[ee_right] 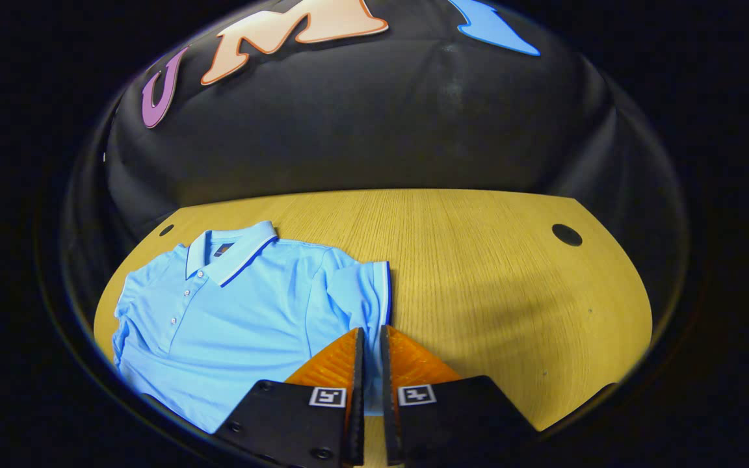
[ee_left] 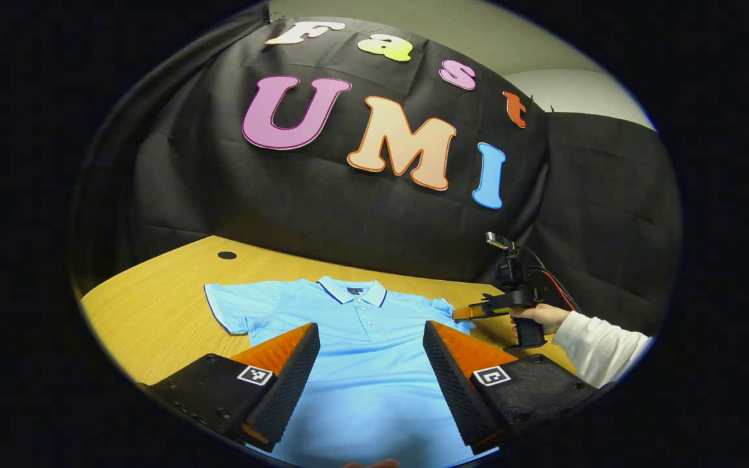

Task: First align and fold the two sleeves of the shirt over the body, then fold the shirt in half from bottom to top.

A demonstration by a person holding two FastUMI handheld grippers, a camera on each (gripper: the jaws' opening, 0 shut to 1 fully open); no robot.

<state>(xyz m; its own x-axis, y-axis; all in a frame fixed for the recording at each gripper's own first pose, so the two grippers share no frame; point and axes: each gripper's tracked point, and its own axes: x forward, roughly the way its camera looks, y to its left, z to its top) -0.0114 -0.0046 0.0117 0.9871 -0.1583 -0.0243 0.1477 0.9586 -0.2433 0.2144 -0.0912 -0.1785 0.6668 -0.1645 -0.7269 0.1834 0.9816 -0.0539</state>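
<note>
Left gripper view: light blue polo shirt [ee_left: 368, 338] lies flat, face up on the wooden surface [ee_left: 153, 312], collar toward the booth wall, dark trim on collar and sleeve cuffs, three buttons on the placket. Small dark neck label inside the collar, too small to read. Left tool [ee_left: 369, 377] hangs over the shirt's body with its fingers spread wide, nothing between them. Square black-and-white marker tags on both fingers. Right tool [ee_left: 478, 310] farther off at the shirt's far sleeve, held by a hand [ee_left: 537, 318] in a white sleeve [ee_left: 599, 351].

Right gripper view: shirt [ee_right: 238, 318] at left on the surface [ee_right: 478, 273], both sleeves out, unfolded. Right tool [ee_right: 369, 354] has its fingers nearly together, a thin gap between, at the cuff edge of the near sleeve; whether it pinches the cloth cannot be told.
</note>
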